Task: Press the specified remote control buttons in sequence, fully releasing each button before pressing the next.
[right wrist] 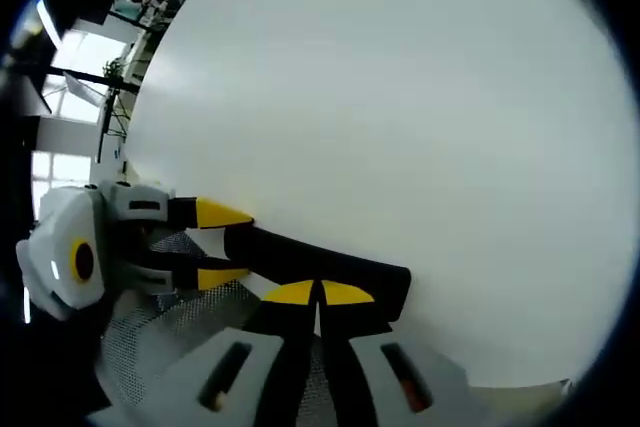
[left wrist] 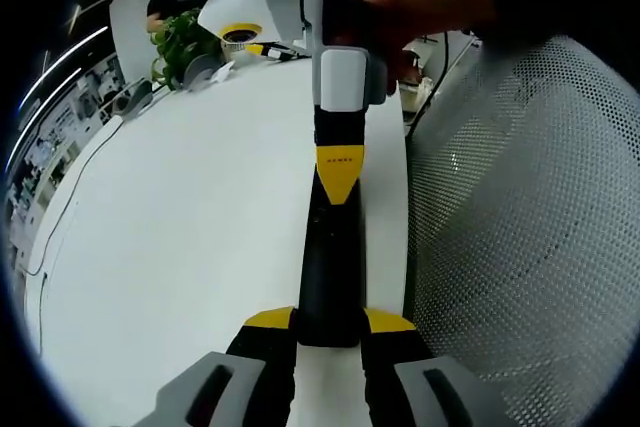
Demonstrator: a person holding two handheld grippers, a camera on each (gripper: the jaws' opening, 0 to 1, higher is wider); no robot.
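A long black remote (left wrist: 328,267) lies over the white table (left wrist: 180,227), near its right edge. My left gripper (left wrist: 330,321) is shut on the remote's near end, one yellow-tipped jaw on each side. My right gripper (left wrist: 340,169) comes down from the top, held by a hand (left wrist: 420,7), with its yellow tip resting on the remote's far part. In the right gripper view my right gripper (right wrist: 320,293) has its jaws pressed together, tips on the remote (right wrist: 330,265), while the left gripper (right wrist: 220,245) holds the remote's other end. The buttons are too dark to make out.
A grey mesh chair back (left wrist: 530,227) stands close along the table's right edge. A green plant (left wrist: 180,47) and small items sit at the far end of the table. The table top (right wrist: 380,97) stretches wide and white beyond the remote.
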